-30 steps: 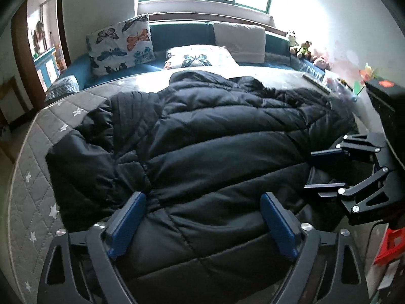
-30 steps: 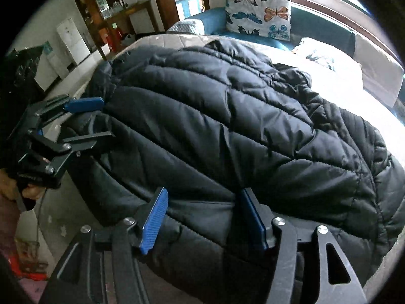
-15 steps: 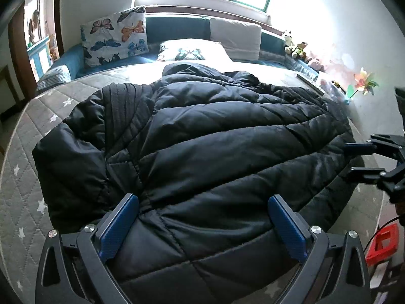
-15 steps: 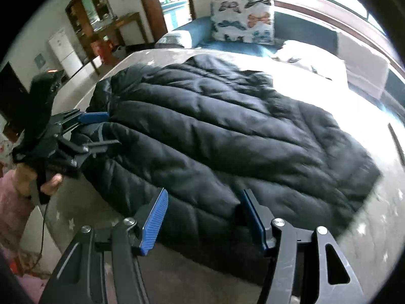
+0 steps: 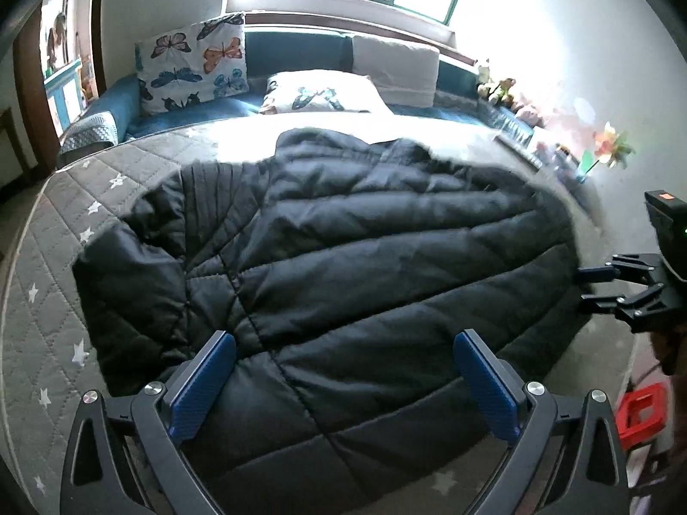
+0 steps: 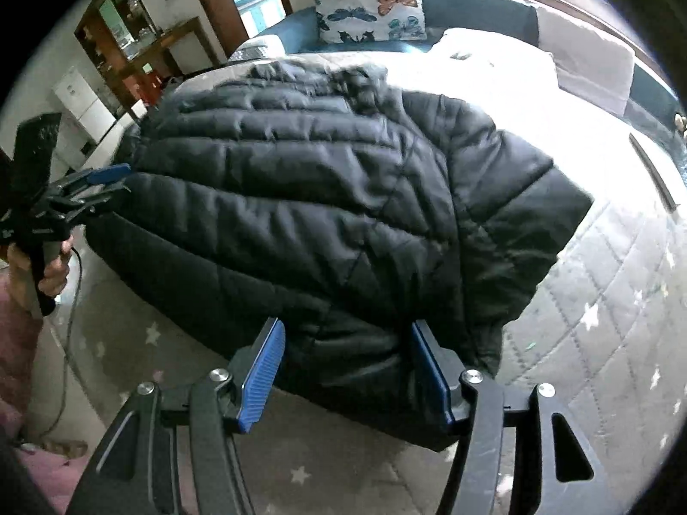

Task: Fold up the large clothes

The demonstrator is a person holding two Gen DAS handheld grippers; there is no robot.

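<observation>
A black puffer jacket (image 5: 343,257) lies spread flat on the grey star-quilted bed (image 5: 56,300). My left gripper (image 5: 345,382) hovers open over the jacket's near hem, blue pads wide apart, nothing pinched. In the right wrist view the same jacket (image 6: 322,197) fills the middle, and my right gripper (image 6: 345,375) stands open over its near corner, the fabric showing between the pads without being pressed. The right gripper (image 5: 601,287) also appears at the jacket's right edge in the left wrist view. A hand holds the left gripper (image 6: 94,184) by the jacket's left edge.
A butterfly cushion (image 5: 193,68) and a white pillow (image 5: 317,92) lie at the bed's head under the window. Small toys and a paper flower (image 5: 609,150) line the right wall. A red box (image 5: 642,412) sits on the floor. A wooden cabinet (image 6: 141,43) stands beyond the bed.
My right gripper has swung sideways along the near hem to the jacket's corner, away from the left gripper. The left view has pulled back a little, showing more bed.
</observation>
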